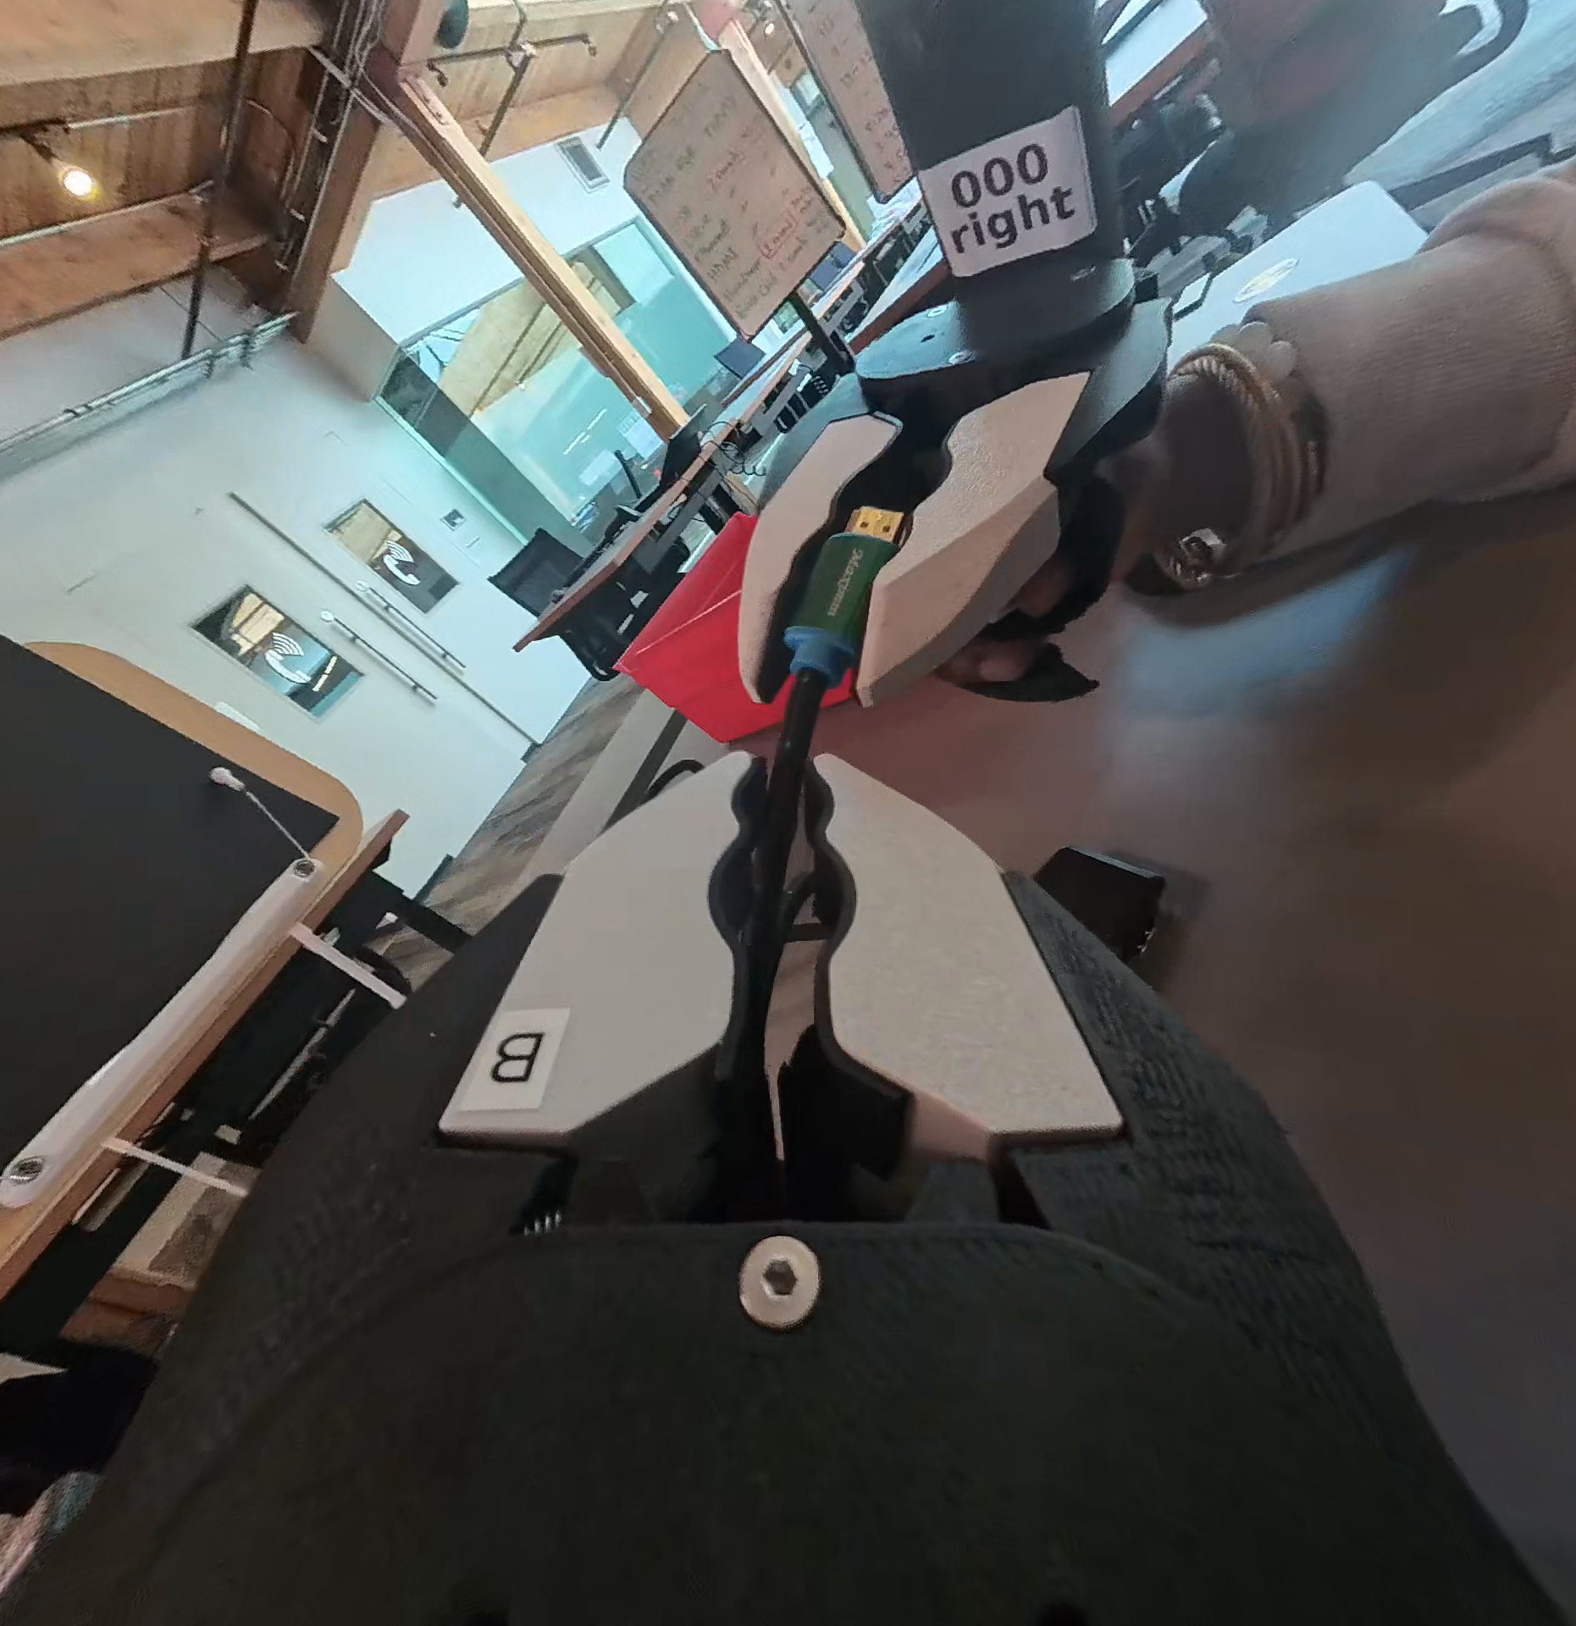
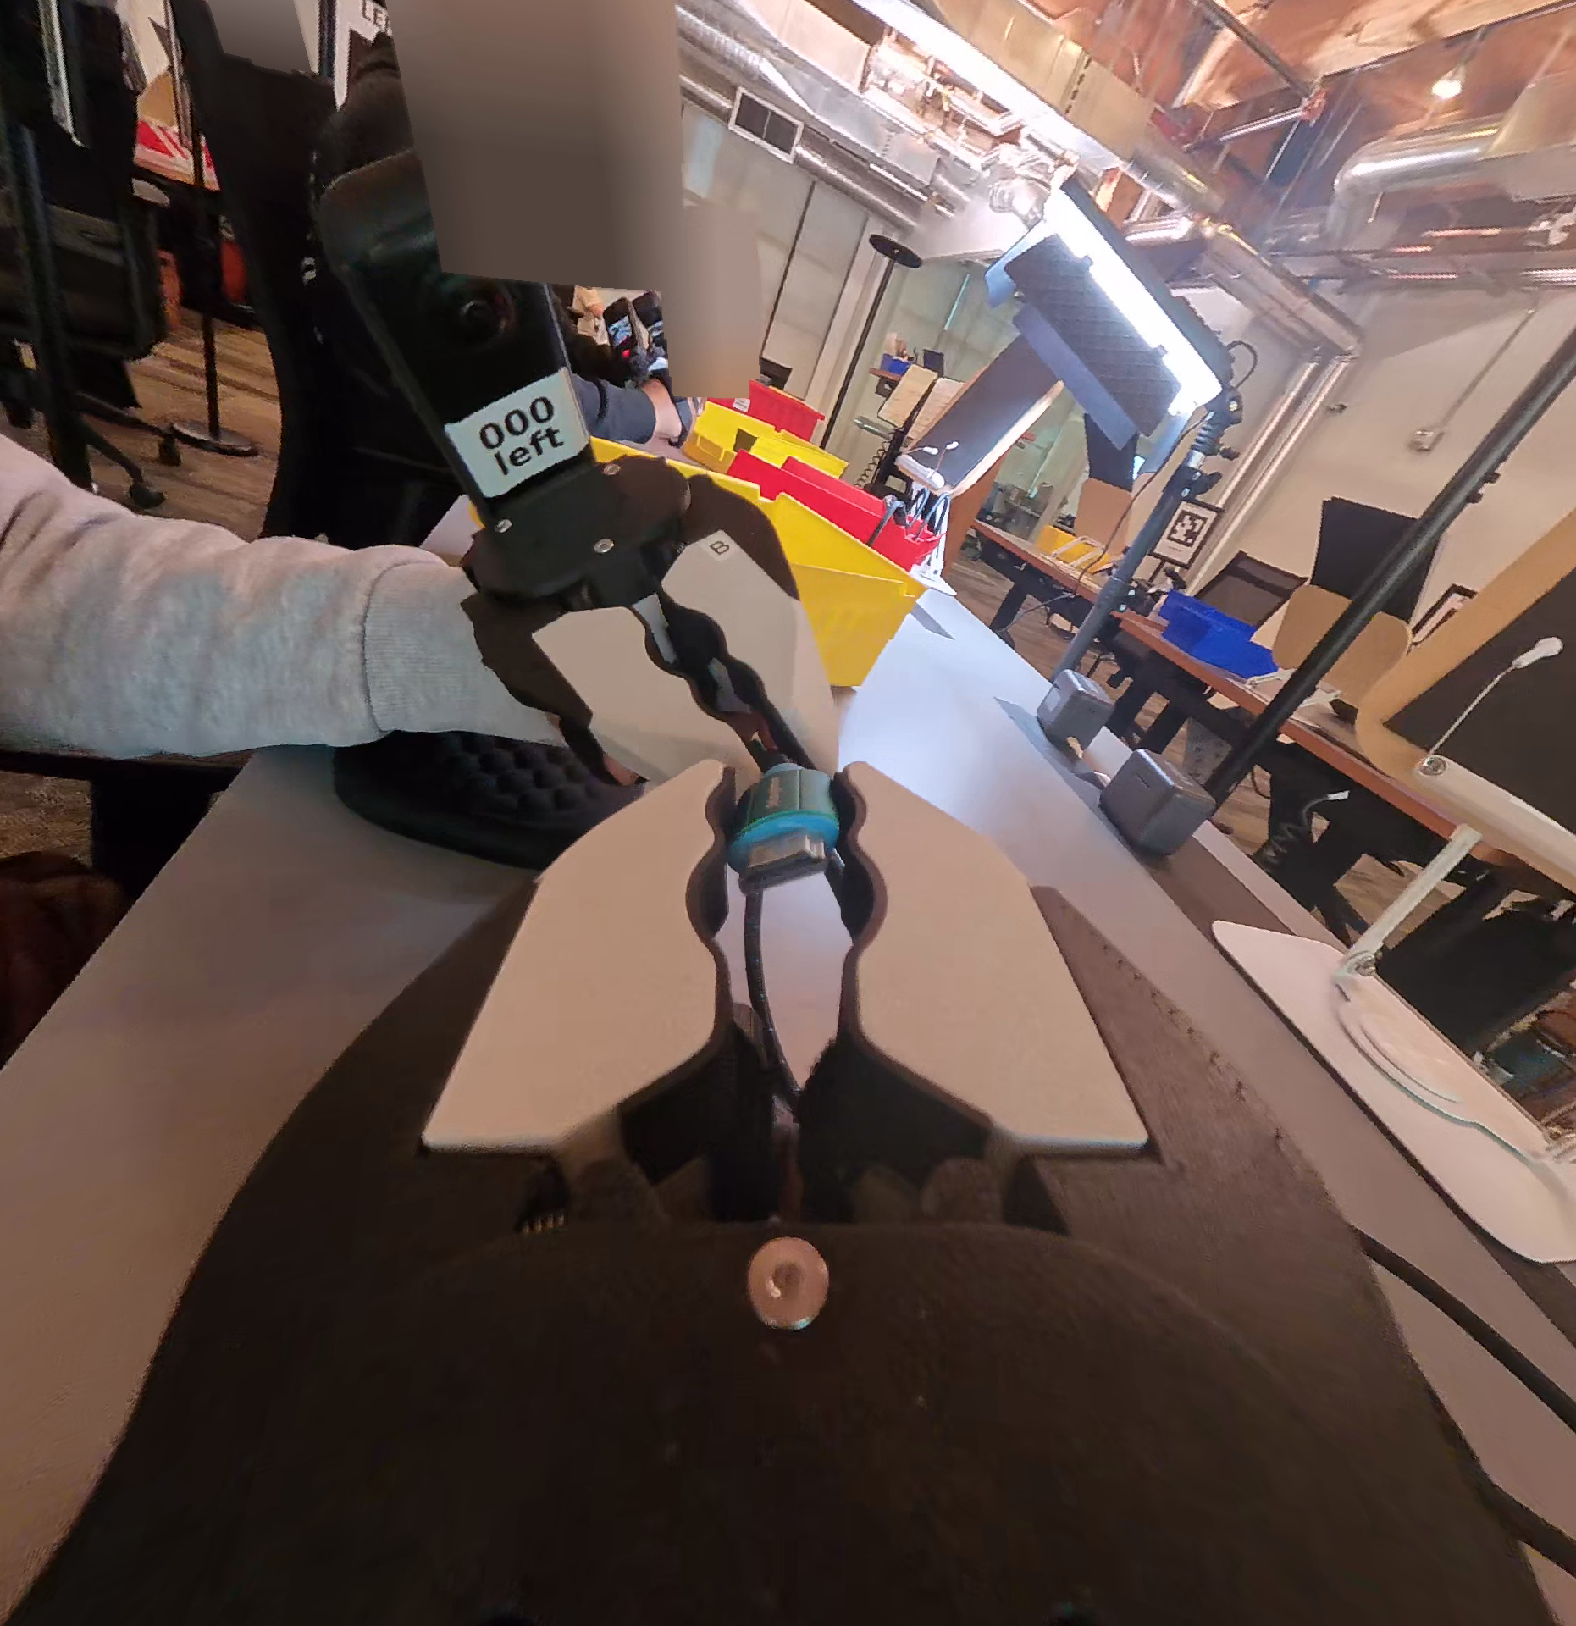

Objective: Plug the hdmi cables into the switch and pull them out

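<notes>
Bright daylit room; lit panel lamp [image 2: 1127, 290]; fisheye-bent, blurred edges

It was an open-plan office turned lab: long desks [image 2: 1250, 695] stood in rows, bearing yellow [image 2: 841, 585], red [image 2: 819, 493] and blue parts bins [image 2: 1215, 629], with whiteboards [image 1: 736, 202], a studio light panel [image 2: 1110, 308] and exposed ceiling ducts [image 2: 1417, 158].
</notes>
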A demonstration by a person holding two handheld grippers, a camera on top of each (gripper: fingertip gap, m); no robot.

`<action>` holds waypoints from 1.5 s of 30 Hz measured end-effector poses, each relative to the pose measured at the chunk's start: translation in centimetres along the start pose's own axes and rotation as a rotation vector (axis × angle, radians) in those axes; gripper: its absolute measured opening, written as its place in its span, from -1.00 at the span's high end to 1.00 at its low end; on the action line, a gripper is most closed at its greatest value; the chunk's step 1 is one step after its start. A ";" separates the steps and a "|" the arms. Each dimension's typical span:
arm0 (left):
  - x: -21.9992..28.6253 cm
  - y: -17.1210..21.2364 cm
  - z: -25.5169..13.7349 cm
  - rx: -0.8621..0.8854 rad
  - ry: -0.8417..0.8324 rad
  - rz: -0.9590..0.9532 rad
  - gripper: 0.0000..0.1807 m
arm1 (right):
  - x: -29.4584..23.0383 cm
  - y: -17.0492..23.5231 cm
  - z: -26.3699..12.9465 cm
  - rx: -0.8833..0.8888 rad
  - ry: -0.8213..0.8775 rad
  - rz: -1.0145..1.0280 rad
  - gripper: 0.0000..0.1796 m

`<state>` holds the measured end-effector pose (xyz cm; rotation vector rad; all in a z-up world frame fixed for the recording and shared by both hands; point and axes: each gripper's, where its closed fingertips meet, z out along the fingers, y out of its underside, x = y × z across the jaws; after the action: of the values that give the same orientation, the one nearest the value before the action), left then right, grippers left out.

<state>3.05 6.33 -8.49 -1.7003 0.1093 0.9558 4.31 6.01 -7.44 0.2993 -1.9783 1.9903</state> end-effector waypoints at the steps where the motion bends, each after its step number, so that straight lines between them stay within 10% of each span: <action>1: 0.1 0.0 0.0 0.001 0.006 -0.009 0.93 | 0.0 0.0 0.0 -0.006 0.001 -0.016 0.77; 11: 0.5 1.3 -0.1 -0.052 0.036 -0.021 0.94 | 0.3 -0.5 -1.4 -0.035 0.054 -0.220 0.63; 25: 0.0 1.8 0.2 -0.086 -0.025 0.052 0.94 | 0.7 0.1 -0.8 -0.135 -0.014 0.258 0.84; 34: -2.8 -0.6 -1.0 0.128 -0.085 -0.419 0.64 | 0.8 -0.2 0.3 -0.360 0.139 -0.613 0.85; 40: -3.0 -2.8 -2.4 0.402 0.319 -1.160 0.49 | 0.4 -2.5 1.1 -0.425 0.205 -1.189 0.85; 45: -3.1 -4.2 -3.4 0.541 0.513 -1.352 0.46 | -0.7 -5.6 1.8 -0.280 0.234 -1.314 0.85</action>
<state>5.00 3.81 -3.10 -1.0718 -0.3808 -0.4903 6.93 4.14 -2.43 0.9274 -1.2494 0.8356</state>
